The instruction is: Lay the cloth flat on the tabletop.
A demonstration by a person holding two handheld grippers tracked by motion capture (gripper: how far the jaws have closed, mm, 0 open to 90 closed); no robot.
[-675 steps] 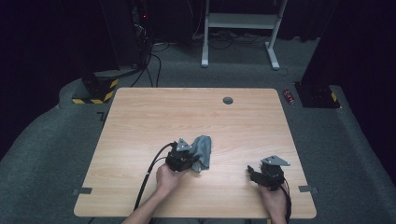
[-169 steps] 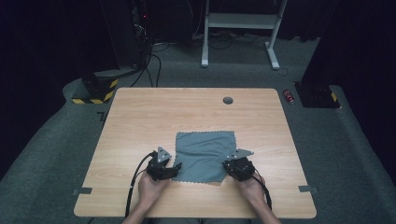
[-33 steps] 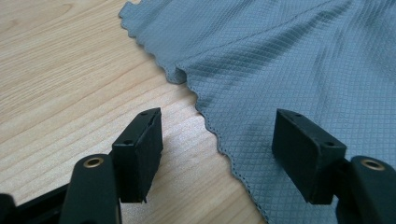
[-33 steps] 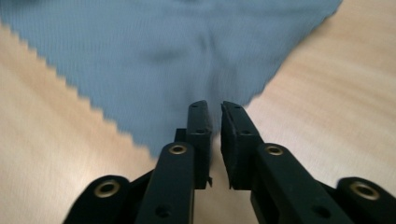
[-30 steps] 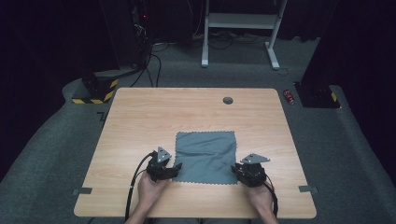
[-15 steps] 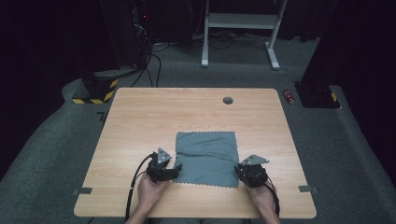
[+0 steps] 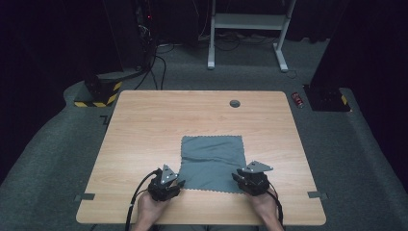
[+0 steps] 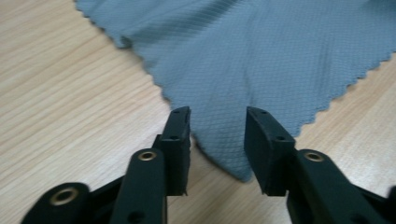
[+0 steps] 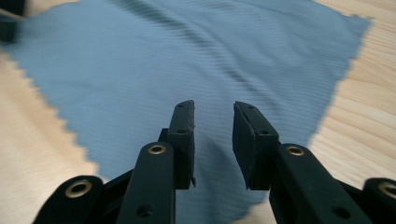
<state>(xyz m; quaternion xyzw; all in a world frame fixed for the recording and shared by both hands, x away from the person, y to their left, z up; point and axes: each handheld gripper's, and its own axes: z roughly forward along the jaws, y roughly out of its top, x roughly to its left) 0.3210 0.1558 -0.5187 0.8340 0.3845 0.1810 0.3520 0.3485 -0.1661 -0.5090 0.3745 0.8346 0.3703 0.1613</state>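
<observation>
at twelve o'clock of both grippers lies the cloth [image 7: 211, 163], flat. left gripper [image 8: 217, 140] straddles its near corner, jaws just narrowing, unclenched. right gripper [image 9: 213, 135] likewise released, just widening.

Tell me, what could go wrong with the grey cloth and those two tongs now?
The left tongs stand open over one near corner of the grey cloth, their jaws having just been closing; they might shut on only the tip, so it slips out. The right tongs are open over the other near corner, their jaws having just been opening; if just one side grips, lifting could drag the flat cloth crooked across the table.
</observation>
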